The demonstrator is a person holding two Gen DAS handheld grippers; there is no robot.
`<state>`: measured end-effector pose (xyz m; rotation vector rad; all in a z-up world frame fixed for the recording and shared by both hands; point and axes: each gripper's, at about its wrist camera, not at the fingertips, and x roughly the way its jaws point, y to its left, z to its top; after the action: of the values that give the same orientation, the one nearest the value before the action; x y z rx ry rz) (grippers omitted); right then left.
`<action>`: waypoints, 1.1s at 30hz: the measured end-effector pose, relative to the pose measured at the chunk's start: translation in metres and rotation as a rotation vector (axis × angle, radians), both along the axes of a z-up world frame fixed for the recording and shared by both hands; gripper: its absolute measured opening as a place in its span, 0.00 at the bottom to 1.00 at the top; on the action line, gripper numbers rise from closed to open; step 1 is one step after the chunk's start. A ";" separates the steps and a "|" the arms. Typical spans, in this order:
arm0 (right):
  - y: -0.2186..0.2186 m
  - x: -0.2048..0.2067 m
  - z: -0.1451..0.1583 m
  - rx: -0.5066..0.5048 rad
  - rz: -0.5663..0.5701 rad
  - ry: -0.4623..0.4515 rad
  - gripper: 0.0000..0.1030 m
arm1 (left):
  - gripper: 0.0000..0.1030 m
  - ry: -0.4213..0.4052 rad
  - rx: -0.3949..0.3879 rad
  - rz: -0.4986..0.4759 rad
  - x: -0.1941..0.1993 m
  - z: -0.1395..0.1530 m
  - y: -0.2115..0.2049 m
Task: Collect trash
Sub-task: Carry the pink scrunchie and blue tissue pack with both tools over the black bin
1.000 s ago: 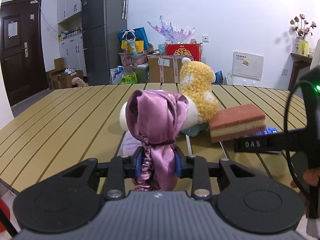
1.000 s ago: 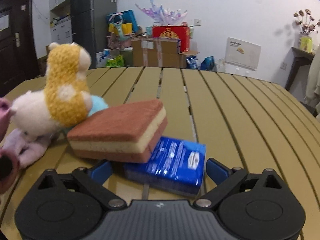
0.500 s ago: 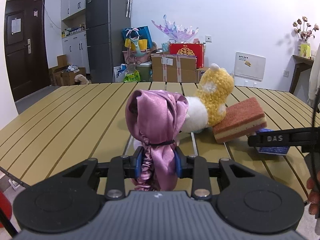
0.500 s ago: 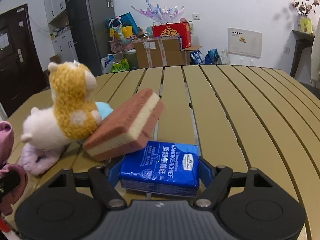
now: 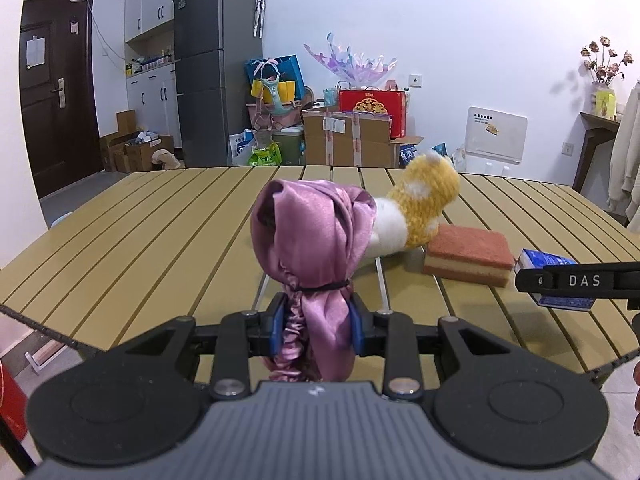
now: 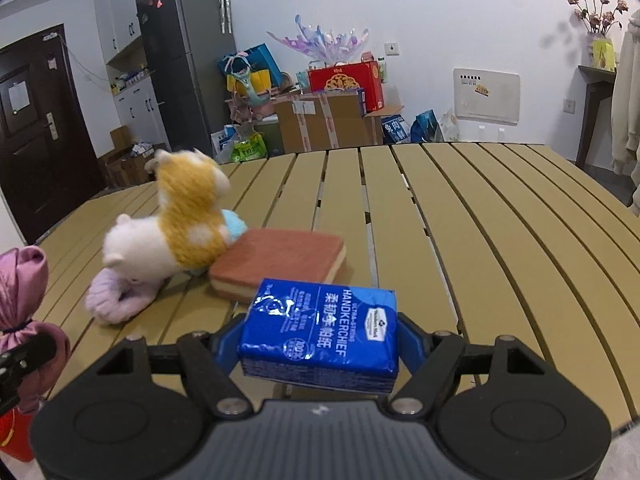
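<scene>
The slatted yellow worktop [image 6: 460, 216] spreads out under me, and most of what lies on it sits in one cluster near the middle. Biggest there is the plush toy [image 6: 176, 232], lying on its side with its yellow head up, touching the layered sponge [image 6: 280, 260] that rests flat just beside it.

My left gripper [image 5: 316, 320] has its fingers drawn narrow around the gathered neck of a pink satin pouch [image 5: 312, 232], below the thin tie, so the puffed top stands upright above the grip and cannot slip through. I judge it clear of the worktop, held up in front of the toy.

My right gripper [image 6: 316, 344] has just been closing its fingers, and a blue pack of tissues [image 6: 320, 328] sits between them now; the blue pads press on its two short ends, and it hangs off the worktop, in front of the sponge. Gripping across the ends keeps the soft pack from buckling.

With both hands loaded, I reckon the picking is done for these two and a bin comes next; none is in sight.
</scene>
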<state>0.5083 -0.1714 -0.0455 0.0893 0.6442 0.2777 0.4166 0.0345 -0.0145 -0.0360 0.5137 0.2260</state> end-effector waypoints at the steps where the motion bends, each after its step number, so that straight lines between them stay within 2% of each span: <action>1: 0.001 -0.004 0.003 0.002 0.002 -0.004 0.73 | 0.30 0.000 -0.001 -0.001 -0.004 0.002 0.000; 20: -0.016 -0.132 0.047 -0.006 0.077 -0.098 0.73 | 0.30 0.001 0.007 -0.033 -0.108 0.020 -0.016; 24: -0.020 -0.161 0.046 -0.007 0.089 -0.097 0.73 | 0.30 0.013 0.012 -0.037 -0.131 0.016 -0.018; 33: -0.024 -0.216 0.025 0.003 0.117 -0.059 0.73 | 0.31 0.057 0.023 -0.063 -0.178 -0.004 -0.028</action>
<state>0.2925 -0.1955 -0.0209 0.0463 0.5909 0.3928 0.2384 0.0064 -0.0189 0.0089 0.5676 0.1720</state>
